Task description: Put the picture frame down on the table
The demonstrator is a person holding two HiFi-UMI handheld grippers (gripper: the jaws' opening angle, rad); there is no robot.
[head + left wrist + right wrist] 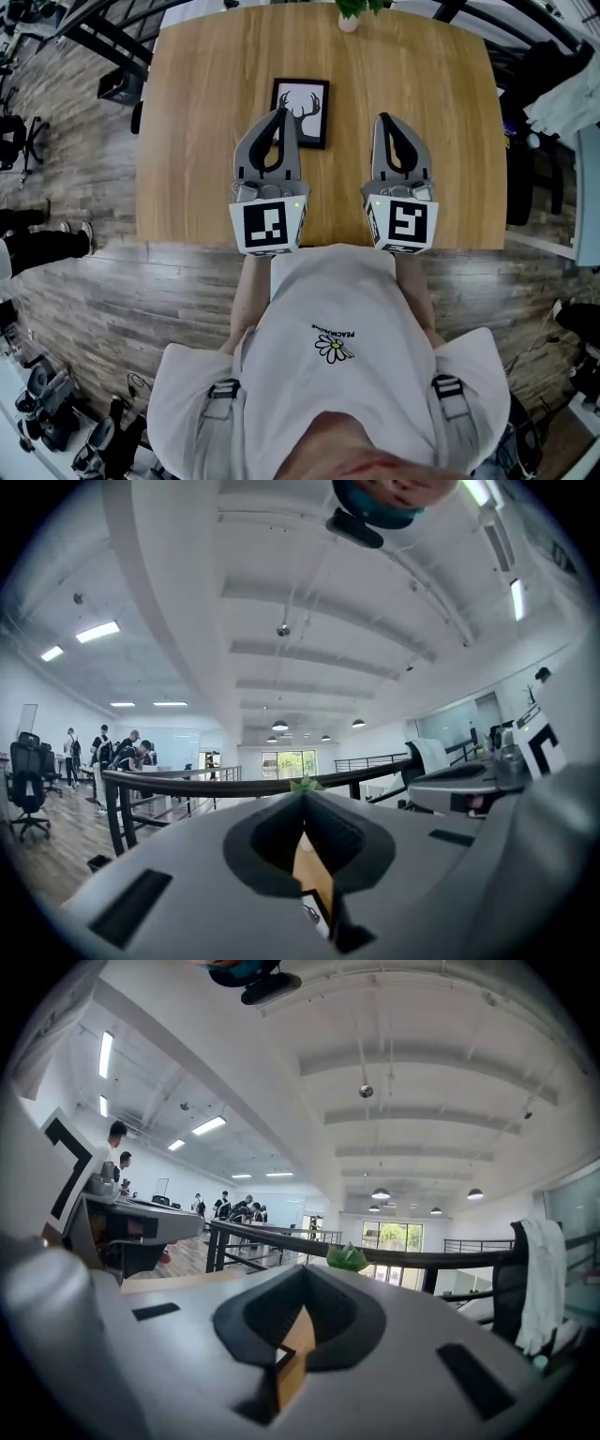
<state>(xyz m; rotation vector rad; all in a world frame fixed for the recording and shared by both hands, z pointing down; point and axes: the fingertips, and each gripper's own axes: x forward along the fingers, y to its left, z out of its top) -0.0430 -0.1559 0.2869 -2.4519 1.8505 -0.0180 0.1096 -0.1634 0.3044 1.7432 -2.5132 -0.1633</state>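
Observation:
The picture frame (303,111), black with a white antler print, appears to lie face up on the wooden table (187,141), left of the middle. My left gripper (279,114) hovers over the frame's left edge with its jaws shut and nothing between them. In the left gripper view a corner of the frame (314,913) and some tabletop show through the gap under the closed jaws. My right gripper (383,120) is to the right of the frame, apart from it, also shut and empty; only bare wood shows beneath its jaws in the right gripper view.
A small potted plant (349,14) stands at the table's far edge, with its leaves (347,1257) showing past the right jaws. A dark railing (169,780) runs beyond the table. An office chair with a white garment (539,1279) stands at the right.

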